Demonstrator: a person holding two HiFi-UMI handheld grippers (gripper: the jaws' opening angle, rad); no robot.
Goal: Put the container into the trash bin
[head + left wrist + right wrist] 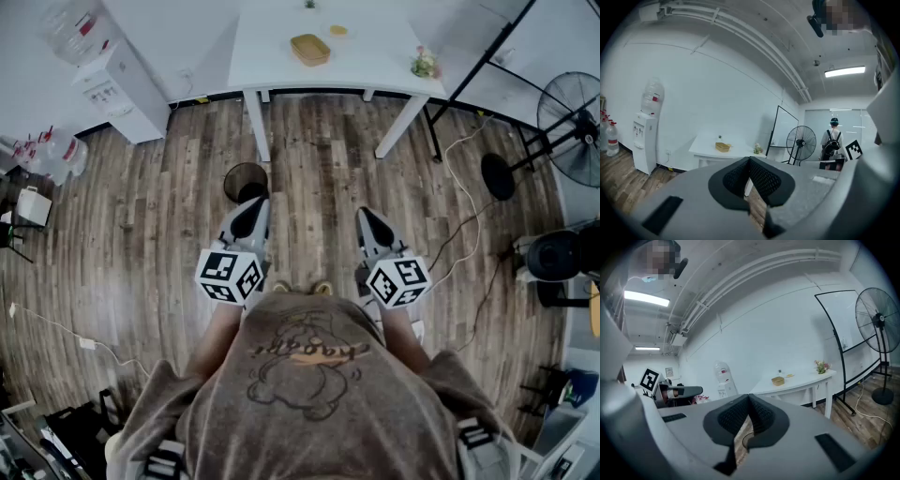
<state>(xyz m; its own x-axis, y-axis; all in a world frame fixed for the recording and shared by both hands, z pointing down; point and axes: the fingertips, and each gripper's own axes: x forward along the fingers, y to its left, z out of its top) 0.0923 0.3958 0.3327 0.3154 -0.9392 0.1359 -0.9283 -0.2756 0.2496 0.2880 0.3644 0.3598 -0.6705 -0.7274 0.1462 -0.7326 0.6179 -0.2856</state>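
The container (310, 49) is a shallow yellow tub on the white table (281, 66) at the far side of the room. It also shows small in the left gripper view (723, 147) and the right gripper view (777, 380). A black trash bin (246, 181) stands on the wood floor by the table's left leg, just ahead of my left gripper (251, 208). Both grippers are held side by side at waist height, well short of the table. The left gripper (750, 161) is shut with nothing in it. The right gripper (366, 217) (749, 399) is also shut and empty.
A water dispenser (122, 84) stands at the left wall, with water bottles (52, 155) beside it. A small flower pot (425, 64) sits on the table's right end. A standing fan (572, 117), a whiteboard frame and floor cables (464, 202) fill the right side. Another person (832, 143) stands far off.
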